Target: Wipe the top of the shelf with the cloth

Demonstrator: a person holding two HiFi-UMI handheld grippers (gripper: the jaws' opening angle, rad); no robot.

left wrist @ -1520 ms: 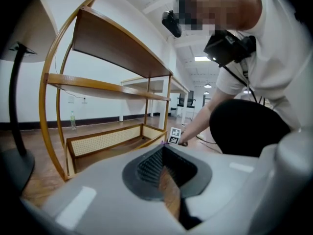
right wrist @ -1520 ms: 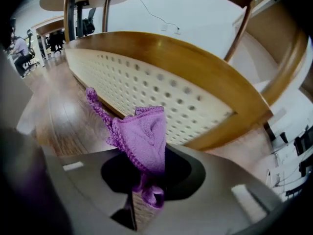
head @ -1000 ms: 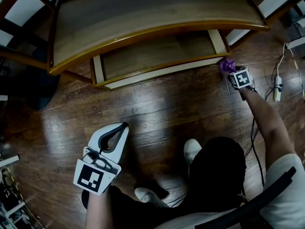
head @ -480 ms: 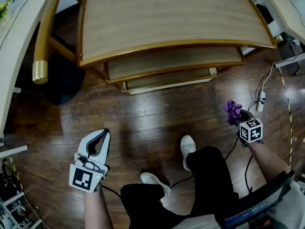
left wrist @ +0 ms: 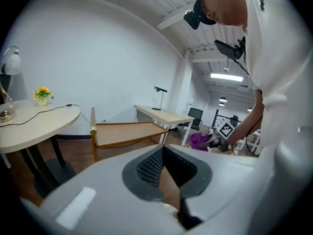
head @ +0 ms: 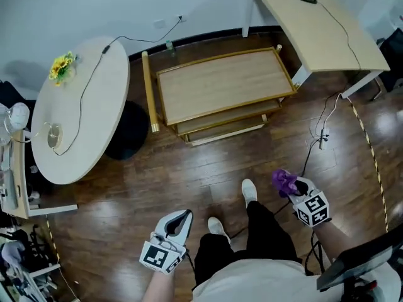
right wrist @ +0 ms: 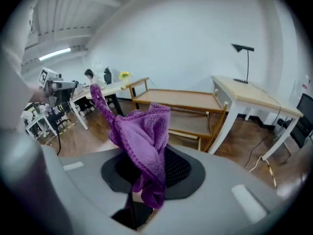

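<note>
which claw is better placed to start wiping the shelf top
Likely the right: the right claw is shut on the purple cloth, while the left claw is shut with nothing in it. Both are back from the shelf, over the floor.

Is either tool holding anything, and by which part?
The right tool pinches the purple cloth by a bunched fold at its lower end; the left tool is shut on nothing.

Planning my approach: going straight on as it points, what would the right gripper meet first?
Probably the wooden shelf; only floor seems to lie between, though depth is unclear.
</note>
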